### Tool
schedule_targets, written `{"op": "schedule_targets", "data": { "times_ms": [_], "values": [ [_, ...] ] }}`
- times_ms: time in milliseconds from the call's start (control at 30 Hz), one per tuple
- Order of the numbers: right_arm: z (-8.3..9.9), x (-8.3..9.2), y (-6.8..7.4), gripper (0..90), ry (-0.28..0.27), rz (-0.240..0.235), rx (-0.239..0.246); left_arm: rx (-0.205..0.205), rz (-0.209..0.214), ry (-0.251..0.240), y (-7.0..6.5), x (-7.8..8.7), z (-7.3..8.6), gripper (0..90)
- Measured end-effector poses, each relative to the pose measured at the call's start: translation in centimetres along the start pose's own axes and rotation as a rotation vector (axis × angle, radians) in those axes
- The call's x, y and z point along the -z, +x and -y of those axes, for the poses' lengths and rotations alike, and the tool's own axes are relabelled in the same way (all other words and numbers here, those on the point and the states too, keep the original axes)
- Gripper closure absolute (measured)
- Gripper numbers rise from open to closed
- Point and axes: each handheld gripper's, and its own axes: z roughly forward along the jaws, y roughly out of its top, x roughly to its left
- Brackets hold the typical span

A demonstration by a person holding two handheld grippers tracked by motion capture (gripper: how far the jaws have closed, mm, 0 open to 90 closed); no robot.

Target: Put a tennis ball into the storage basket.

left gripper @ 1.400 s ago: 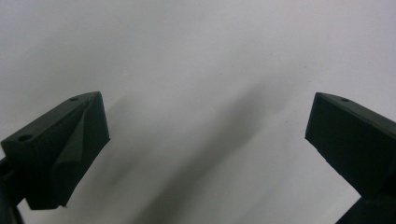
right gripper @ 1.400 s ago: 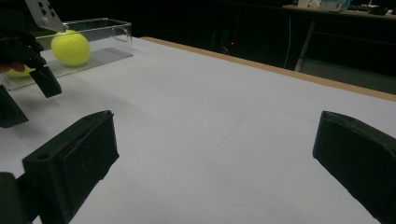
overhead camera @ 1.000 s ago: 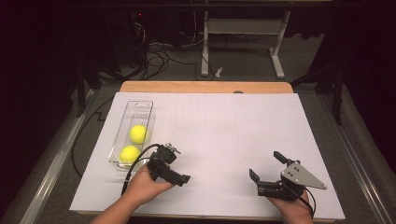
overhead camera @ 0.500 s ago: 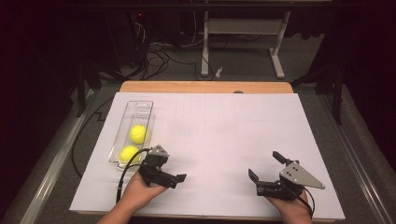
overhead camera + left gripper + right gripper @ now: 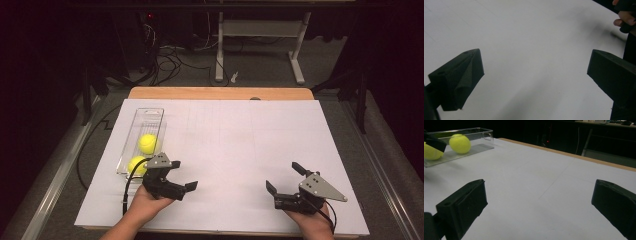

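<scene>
Just beyond the left tool point(image 5: 176, 176), two balls point(image 5: 147, 143) in a clear tray point(image 5: 150, 114); jaws wide, empty. Right tool point(image 5: 284, 178) wide, empty, over bare bench point(image 5: 240, 135).

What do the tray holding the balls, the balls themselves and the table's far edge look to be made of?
Tray: clear hard plastic, probably acrylic; the white surface shows through its glossy walls. Two balls: matte yellow-green, fuzzy-looking, likely felt tennis balls. Table edge: light wood or wood-look laminate, tan and smooth; white sheeting covers the rest.

two yellow balls point(image 5: 147, 143), one clear tray point(image 5: 150, 114); two grippers point(image 5: 176, 176)
</scene>
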Motion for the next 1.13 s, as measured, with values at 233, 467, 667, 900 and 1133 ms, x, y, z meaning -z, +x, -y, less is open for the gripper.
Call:
{"op": "schedule_targets", "data": {
  "times_ms": [233, 467, 667, 900, 1133],
  "values": [
    [0.1, 0.2, -0.2, 0.6, -0.003, 0.015, -0.014, -0.041, -0.006, -0.047, 0.2, 1.6, 0.2, 1.9],
    [0.1, 0.5, -0.5, 0.6, -0.015, 0.028, -0.032, -0.021, -0.022, -0.128, 0.9, 3.5, 0.5, 2.0],
    [-0.1, 0.8, -0.6, 0.6, -0.025, 0.030, -0.036, 0.022, -0.053, -0.173, 2.1, 5.6, 1.2, 0.5],
    [-0.1, 0.8, -0.7, 0.6, -0.027, 0.029, -0.036, 0.021, -0.047, -0.233, 2.3, 6.2, 1.2, 0.4],
    [-0.1, 0.7, -0.6, 0.6, -0.024, 0.024, -0.029, 0.010, -0.056, -0.254, 2.1, 6.4, 1.3, 0.3]
  ]
}}
